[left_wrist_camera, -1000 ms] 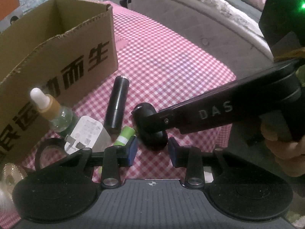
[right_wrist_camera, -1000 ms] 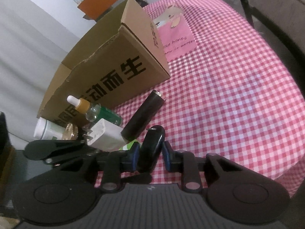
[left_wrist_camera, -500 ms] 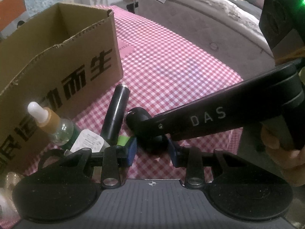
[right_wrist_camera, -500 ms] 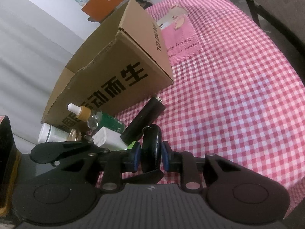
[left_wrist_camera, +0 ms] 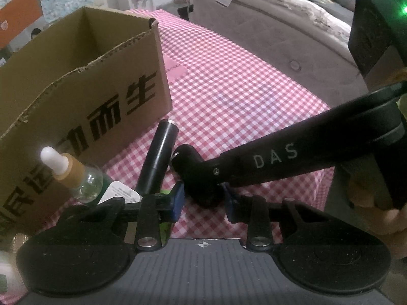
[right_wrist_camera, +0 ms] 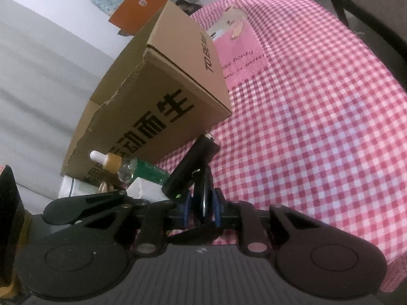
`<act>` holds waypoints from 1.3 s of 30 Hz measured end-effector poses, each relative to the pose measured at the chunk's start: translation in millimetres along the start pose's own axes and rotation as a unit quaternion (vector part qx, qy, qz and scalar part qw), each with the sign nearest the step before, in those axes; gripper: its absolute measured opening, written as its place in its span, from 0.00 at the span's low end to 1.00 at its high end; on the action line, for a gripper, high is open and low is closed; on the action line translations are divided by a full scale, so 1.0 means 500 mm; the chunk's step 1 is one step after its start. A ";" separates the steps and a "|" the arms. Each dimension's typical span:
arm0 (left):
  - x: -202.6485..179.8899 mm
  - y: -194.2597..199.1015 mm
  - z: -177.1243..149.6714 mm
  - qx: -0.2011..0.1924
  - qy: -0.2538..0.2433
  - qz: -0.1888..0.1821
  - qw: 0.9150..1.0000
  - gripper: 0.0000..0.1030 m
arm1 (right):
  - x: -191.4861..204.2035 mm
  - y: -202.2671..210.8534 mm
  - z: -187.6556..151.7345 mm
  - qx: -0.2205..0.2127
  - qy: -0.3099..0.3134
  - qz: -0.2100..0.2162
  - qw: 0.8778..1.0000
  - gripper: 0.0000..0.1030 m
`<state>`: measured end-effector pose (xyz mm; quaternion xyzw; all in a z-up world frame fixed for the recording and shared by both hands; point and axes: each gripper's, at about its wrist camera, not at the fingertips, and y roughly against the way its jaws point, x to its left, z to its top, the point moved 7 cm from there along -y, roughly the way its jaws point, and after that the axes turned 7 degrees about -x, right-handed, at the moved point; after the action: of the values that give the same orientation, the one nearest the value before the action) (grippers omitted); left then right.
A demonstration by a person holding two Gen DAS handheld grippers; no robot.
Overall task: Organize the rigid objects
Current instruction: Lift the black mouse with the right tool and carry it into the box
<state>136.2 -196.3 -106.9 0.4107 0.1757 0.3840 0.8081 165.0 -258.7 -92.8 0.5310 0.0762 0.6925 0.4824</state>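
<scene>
A black oval case (right_wrist_camera: 202,193) stands on edge between the blue pads of my right gripper (right_wrist_camera: 201,207), which is shut on it. In the left wrist view the same case (left_wrist_camera: 187,160) shows under the right gripper's long black finger (left_wrist_camera: 274,152). My left gripper (left_wrist_camera: 203,202) is closing, its pads close on either side of the case's near end; I see no firm press. A black cylinder (left_wrist_camera: 159,157) lies just left of the case. A dropper bottle (left_wrist_camera: 76,175) and a white charger (left_wrist_camera: 119,193) lie beside it. The open cardboard box (left_wrist_camera: 84,96) stands behind them.
The red checked tablecloth (left_wrist_camera: 229,96) drops off at the right edge, with a grey bed (left_wrist_camera: 279,25) beyond. A person's hand (left_wrist_camera: 376,208) holds the right gripper. A white jar (right_wrist_camera: 68,190) lies by the box's near corner. A pink patch (right_wrist_camera: 239,50) lies behind the box.
The right gripper's pads have closed tight on the black case, which has turned up on edge. The left gripper's pads have drawn slightly closer together. Both views have shifted a little.
</scene>
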 end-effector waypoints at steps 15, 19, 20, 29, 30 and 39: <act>-0.036 0.127 0.030 -0.090 -0.022 -0.011 0.996 0.23 | 0.075 0.121 -0.004 -0.062 0.033 -0.015 0.997 0.17; -0.012 0.200 0.049 -0.137 -0.017 0.006 0.990 0.23 | 0.149 0.160 0.010 -0.090 0.070 -0.007 0.993 0.17; 0.000 0.221 0.055 -0.151 -0.016 0.018 0.988 0.23 | 0.171 0.168 0.016 -0.096 0.082 -0.001 0.992 0.17; 0.202 0.302 0.103 -0.180 0.048 0.107 0.977 0.23 | 0.405 0.087 0.104 -0.097 0.191 0.077 0.974 0.17; 0.230 0.298 0.105 -0.175 0.058 0.109 0.977 0.23 | 0.423 0.060 0.118 -0.085 0.192 0.083 0.974 0.17; 0.472 0.152 0.119 -0.069 0.143 0.109 0.981 0.23 | 0.451 -0.269 0.234 0.068 0.125 0.064 0.988 0.14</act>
<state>287.4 -19.1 -3.0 0.3113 0.2163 0.5359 0.7544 345.4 -66.7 23.0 0.4758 0.1489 0.7759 0.3865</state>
